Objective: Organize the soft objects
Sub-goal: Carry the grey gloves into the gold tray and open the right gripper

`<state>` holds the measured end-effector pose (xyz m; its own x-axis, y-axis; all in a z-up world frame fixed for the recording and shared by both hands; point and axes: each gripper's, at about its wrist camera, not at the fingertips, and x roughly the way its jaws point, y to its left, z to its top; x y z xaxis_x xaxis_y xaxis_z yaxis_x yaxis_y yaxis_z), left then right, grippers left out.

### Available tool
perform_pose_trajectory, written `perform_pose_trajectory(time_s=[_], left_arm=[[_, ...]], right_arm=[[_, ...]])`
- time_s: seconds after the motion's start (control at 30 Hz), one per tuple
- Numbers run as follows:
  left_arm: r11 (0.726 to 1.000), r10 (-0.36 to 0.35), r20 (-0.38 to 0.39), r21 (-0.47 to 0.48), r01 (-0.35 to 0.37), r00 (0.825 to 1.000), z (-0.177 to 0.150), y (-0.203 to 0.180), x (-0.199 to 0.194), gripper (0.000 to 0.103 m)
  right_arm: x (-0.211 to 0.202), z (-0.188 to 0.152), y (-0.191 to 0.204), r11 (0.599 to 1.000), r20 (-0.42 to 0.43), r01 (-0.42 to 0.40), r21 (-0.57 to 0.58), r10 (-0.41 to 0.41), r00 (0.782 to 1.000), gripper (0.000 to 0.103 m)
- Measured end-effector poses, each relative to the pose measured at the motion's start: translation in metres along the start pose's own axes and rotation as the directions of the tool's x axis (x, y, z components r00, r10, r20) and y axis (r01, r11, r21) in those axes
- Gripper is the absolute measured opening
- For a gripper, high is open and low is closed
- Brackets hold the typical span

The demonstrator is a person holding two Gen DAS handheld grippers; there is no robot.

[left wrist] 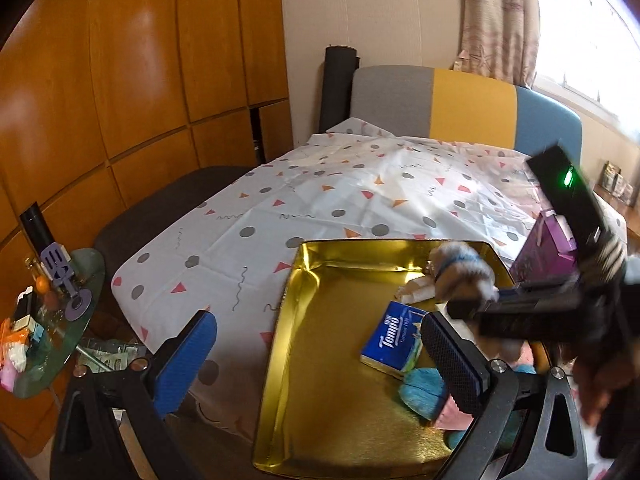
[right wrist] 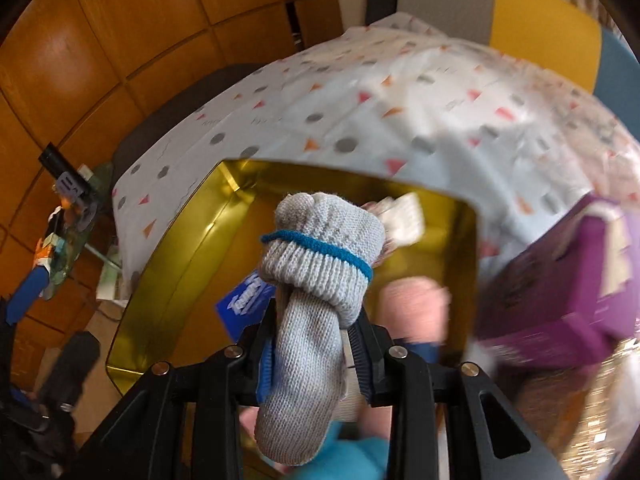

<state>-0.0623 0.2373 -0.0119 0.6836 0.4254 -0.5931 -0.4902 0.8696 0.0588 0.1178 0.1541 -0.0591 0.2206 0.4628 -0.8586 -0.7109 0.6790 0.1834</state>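
My right gripper (right wrist: 314, 344) is shut on a rolled grey knit sock bundle (right wrist: 316, 264) with a blue band, held above the gold tray (right wrist: 168, 272). In the left wrist view that gripper (left wrist: 472, 308) reaches in from the right with the blurred bundle (left wrist: 460, 268) over the tray's far right corner. My left gripper (left wrist: 320, 356) is open and empty over the tray's (left wrist: 320, 400) left edge. In the tray lie a blue Tempo tissue pack (left wrist: 394, 338), a white soft item (left wrist: 416, 292), a turquoise cloth (left wrist: 424, 390) and a pink cloth (left wrist: 450, 414).
The tray sits on a white patterned tablecloth (left wrist: 320, 200). A purple box (left wrist: 544, 248) stands right of the tray. A grey, yellow and blue chair back (left wrist: 460, 104) is beyond the table. A cluttered glass side table (left wrist: 52, 320) stands at the left by wooden cabinets.
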Motion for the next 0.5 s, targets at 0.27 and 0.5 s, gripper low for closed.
perform_pose_trajectory(time_s=[0.27, 0.5], left_arm=[[0.999, 0.034, 0.018, -0.006, -0.034, 0.999, 0.001, 0.008, -0.002, 0.103], [0.999, 0.033, 0.03, -0.006, -0.033, 0.999, 0.002, 0.01, -0.006, 0.103]], right_arm=[[0.027, -0.014, 0.027, 0.998, -0.03, -0.034, -0.049, 0.033, 0.999, 0.034], [0.023, -0.02, 0.028, 0.997, -0.017, -0.061, -0.041, 0.06, 0.998, 0.041]])
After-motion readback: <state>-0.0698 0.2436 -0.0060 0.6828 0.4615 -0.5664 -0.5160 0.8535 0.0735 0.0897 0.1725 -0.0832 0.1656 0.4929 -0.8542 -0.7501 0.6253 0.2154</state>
